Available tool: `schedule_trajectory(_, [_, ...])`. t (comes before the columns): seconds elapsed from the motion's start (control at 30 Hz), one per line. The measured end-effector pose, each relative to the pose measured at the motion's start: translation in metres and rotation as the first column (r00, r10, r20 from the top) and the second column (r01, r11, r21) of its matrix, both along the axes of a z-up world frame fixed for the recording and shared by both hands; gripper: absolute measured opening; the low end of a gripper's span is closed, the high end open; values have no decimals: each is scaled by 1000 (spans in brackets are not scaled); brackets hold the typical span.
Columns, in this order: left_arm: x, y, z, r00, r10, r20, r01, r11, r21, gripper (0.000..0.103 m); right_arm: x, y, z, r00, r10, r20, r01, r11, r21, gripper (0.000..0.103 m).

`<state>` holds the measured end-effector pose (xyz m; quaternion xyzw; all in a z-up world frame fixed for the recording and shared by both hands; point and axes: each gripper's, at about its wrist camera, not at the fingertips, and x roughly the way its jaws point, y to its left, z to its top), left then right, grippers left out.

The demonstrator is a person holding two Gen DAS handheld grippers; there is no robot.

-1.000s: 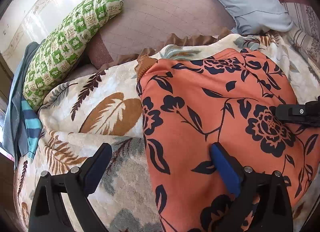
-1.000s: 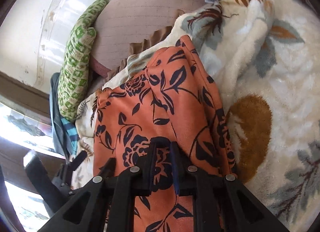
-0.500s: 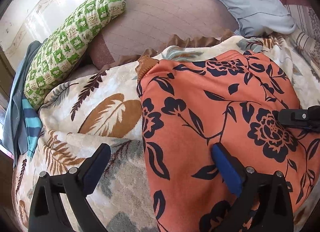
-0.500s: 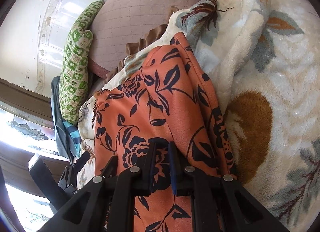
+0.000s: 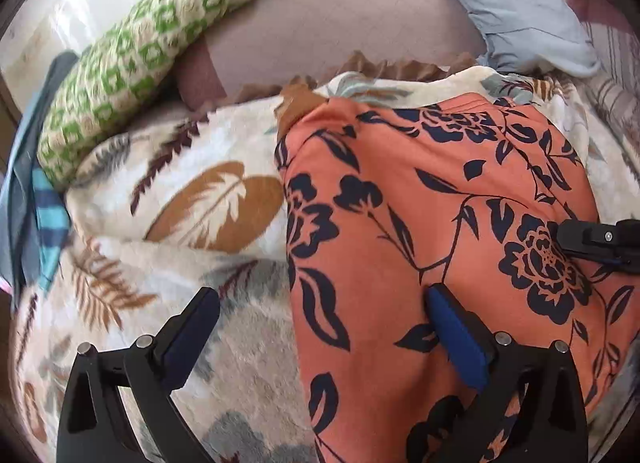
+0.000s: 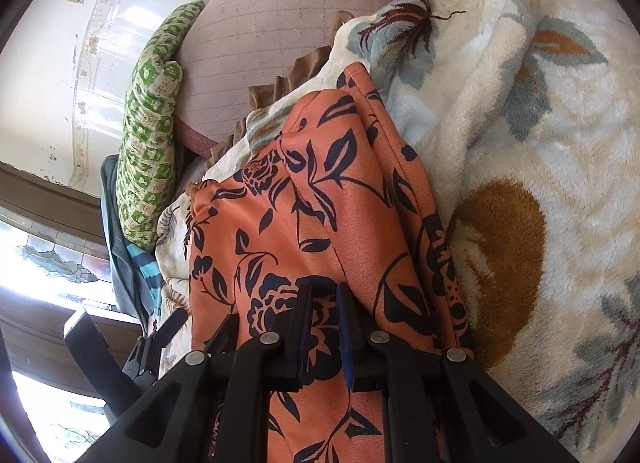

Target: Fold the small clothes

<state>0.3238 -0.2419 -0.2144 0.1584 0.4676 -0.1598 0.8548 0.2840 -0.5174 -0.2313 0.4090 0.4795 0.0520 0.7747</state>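
The orange floral garment [image 5: 420, 223] lay spread on the leaf-patterned fleece blanket [image 5: 192, 231] covering the bed, its far hem near the blanket's far edge below the pillows. The right tool [image 6: 323, 327] was pinched nearly closed on a ridge of the cloth, probably to hold that side for folding. The left tool [image 5: 324, 319] stood wide, straddling the garment's left edge, nothing gripped, seemingly ready to take it.

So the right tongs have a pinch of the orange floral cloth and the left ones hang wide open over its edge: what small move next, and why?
Probably lower the left tongs and close them on the near edge of the orange floral garment. They straddle that edge over the leaf-print blanket, one finger already on the fabric, gripping nothing. The right tongs are shut on the cloth, so a second hold would let both hands lift a fold.
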Motion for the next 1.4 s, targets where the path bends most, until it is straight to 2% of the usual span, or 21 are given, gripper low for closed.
schedule_trajectory(0.1, [-5, 10, 4, 998, 37, -42, -39, 998, -42, 102, 0, 0, -1, 1000, -1, 3, 1, 1000, 6, 13])
schedule_trajectory(0.17, [-13, 19, 14, 995, 71, -66, -77, 991, -107, 102, 0, -1, -1, 1000, -3, 6, 3, 1000, 9, 13])
schedule_trajectory(0.23, [-25, 31, 23, 993, 100, -57, -108, 980, -166, 102, 1, -2, -1, 1000, 0, 7, 0, 1000, 11, 13])
schedule_trajectory(0.27, [-31, 34, 25, 993, 106, -51, -113, 979, -167, 102, 1, -2, -1, 1000, 3, 8, -3, 1000, 7, 13])
schedule_trajectory(0.33, [-42, 35, 19, 993, 103, -50, -107, 989, -101, 102, 1, -1, -1, 1000, 4, 8, -4, 1000, 0, 13])
schedule_trajectory(0.4, [-49, 29, 0, 994, 56, -90, -61, 997, -45, 103, 1, 0, -1, 1000, 4, 6, -4, 1000, -1, 13])
schedule_trajectory(0.47, [-48, 28, -5, 990, 53, -129, -61, 997, -54, 103, 0, 1, 0, 1000, 2, 4, -2, 1000, -5, 13])
schedule_trajectory(0.57, [-38, 28, 4, 980, 72, -184, -84, 995, -58, 102, -2, 1, 2, 1000, 2, 4, -2, 1000, -7, 13])
schedule_trajectory(0.67, [-29, 25, 24, 990, 69, -122, -77, 995, -64, 102, -3, -1, 2, 1000, 0, 3, 0, 1000, 7, 13])
schedule_trajectory(0.77, [-3, 10, 43, 997, 61, -54, -62, 998, -22, 102, -3, -2, 0, 1000, -7, 1, 7, 1000, 19, 13])
schedule_trajectory(0.9, [52, -9, 39, 994, 106, -39, -103, 992, 74, 102, -3, -2, 0, 1000, 4, 2, -4, 1000, 7, 13])
schedule_trajectory(1.0, [90, -21, 23, 989, 147, -35, -142, 984, 110, 102, -1, -3, -1, 1000, 7, 2, -8, 1000, 14, 13])
schedule_trajectory(1.1, [111, -21, -8, 977, 195, -89, -181, 973, 143, 103, 2, -3, -3, 1000, 1, -1, -1, 1000, 26, 12])
schedule_trajectory(1.2, [107, -13, -11, 968, 238, -84, -231, 969, 82, 103, 5, -1, -2, 1000, 10, 2, -10, 1000, 7, 12])
schedule_trajectory(1.3, [92, -9, -5, 976, 204, -76, -200, 978, 58, 103, 4, -2, -2, 1000, 11, 6, -11, 1000, 20, 12])
schedule_trajectory(1.4, [67, 10, 13, 976, 196, -99, -202, 978, -55, 103, 1, -9, -5, 1000, -3, 10, 2, 996, 90, 13])
